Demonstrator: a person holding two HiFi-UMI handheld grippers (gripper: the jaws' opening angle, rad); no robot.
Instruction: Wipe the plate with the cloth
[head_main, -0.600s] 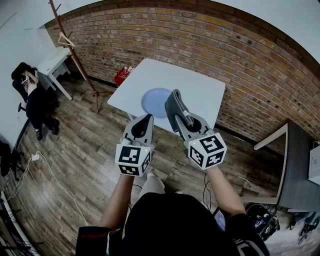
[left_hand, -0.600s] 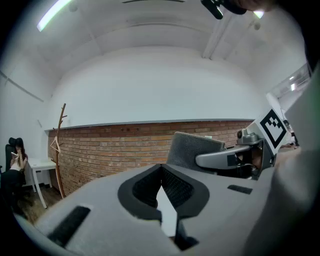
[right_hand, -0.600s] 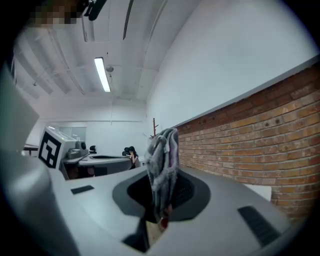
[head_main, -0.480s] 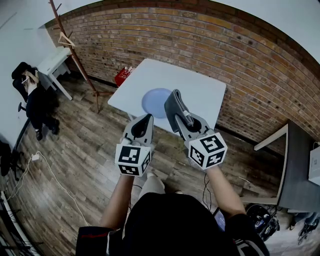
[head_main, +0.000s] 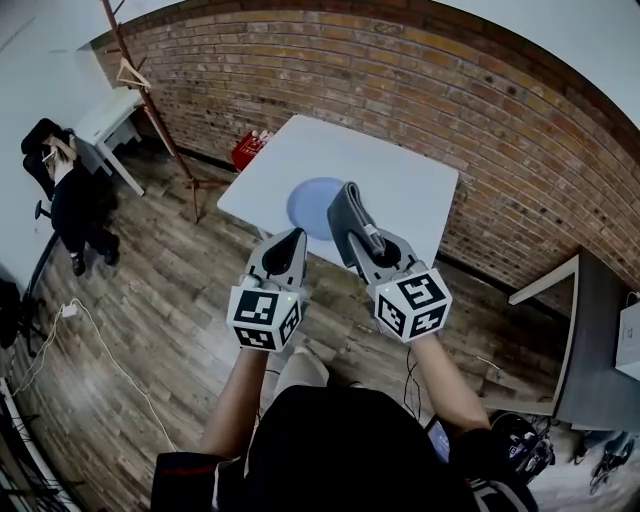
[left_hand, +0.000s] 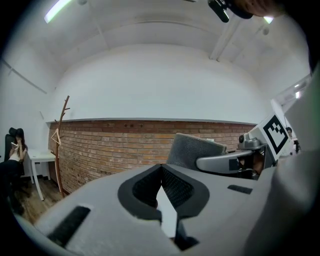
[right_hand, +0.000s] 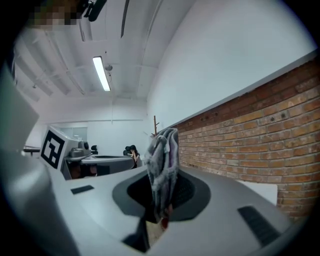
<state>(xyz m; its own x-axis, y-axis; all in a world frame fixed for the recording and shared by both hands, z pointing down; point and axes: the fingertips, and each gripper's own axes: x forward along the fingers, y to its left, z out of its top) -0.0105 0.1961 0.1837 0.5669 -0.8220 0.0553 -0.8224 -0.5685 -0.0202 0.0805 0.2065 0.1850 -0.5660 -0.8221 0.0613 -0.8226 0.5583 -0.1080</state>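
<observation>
A head view looks steeply down on a person with a gripper held in each hand above a wooden floor, short of a white table that is set against a brick wall. A round blue plate lies flat near the table's near edge, with nothing touching it. The right gripper is clamped on a folded grey cloth, which is pinched at its lower end and stands up beyond the jaws. The left gripper is closed, its tips meeting with nothing between them. Both forearms are stretched forward, and the grippers are held side by side with their jaws pointed toward the table. The cloth is judged to be soft, light and floppy, and best kept gripped at its fold so that the free end can be pressed flat. The plate is judged to be rigid, smooth and liable to slide, so steadying at its rim may be needed.
</observation>
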